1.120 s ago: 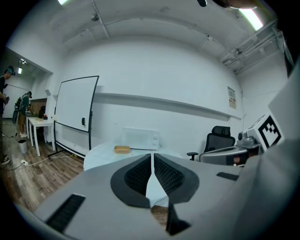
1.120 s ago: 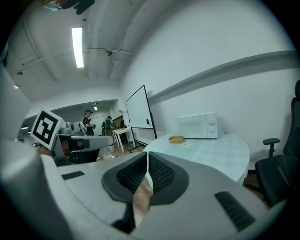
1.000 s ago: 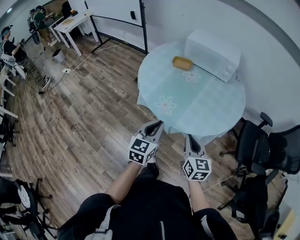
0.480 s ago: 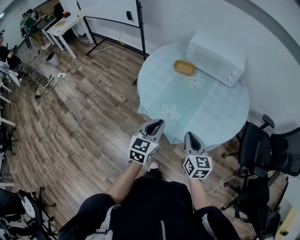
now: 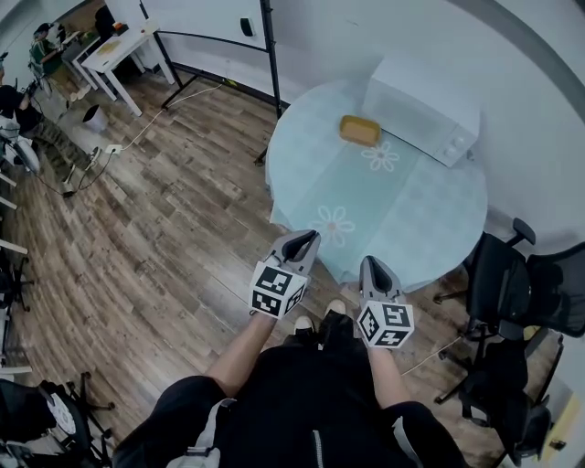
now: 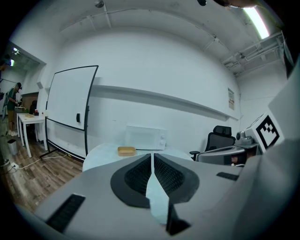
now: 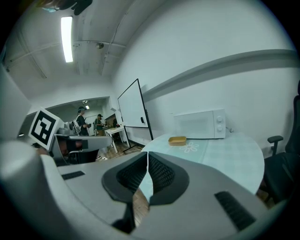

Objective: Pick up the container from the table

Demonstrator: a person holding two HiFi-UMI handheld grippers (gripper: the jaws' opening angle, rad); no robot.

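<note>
A small yellow container [image 5: 359, 130] sits on the far side of the round table [image 5: 402, 219], just left of a white microwave [image 5: 422, 110]. It also shows far ahead in the left gripper view, container [image 6: 126, 150], and in the right gripper view, container [image 7: 177, 140]. My left gripper [image 5: 304, 241] and right gripper [image 5: 372, 267] hang side by side at the table's near edge, well short of the container. Both are shut with nothing between the jaws: left gripper [image 6: 152, 157], right gripper [image 7: 147, 157].
Black office chairs [image 5: 501, 285] crowd the table's right side. A whiteboard on a stand [image 5: 219, 20] is behind the table at the left. A white desk [image 5: 117, 47] and people stand far left. Cables [image 5: 137, 137] run over the wood floor.
The table sits slightly nearer and lower in the head view, and shoes now show below the grippers. Both grippers keep their place and stay shut.
</note>
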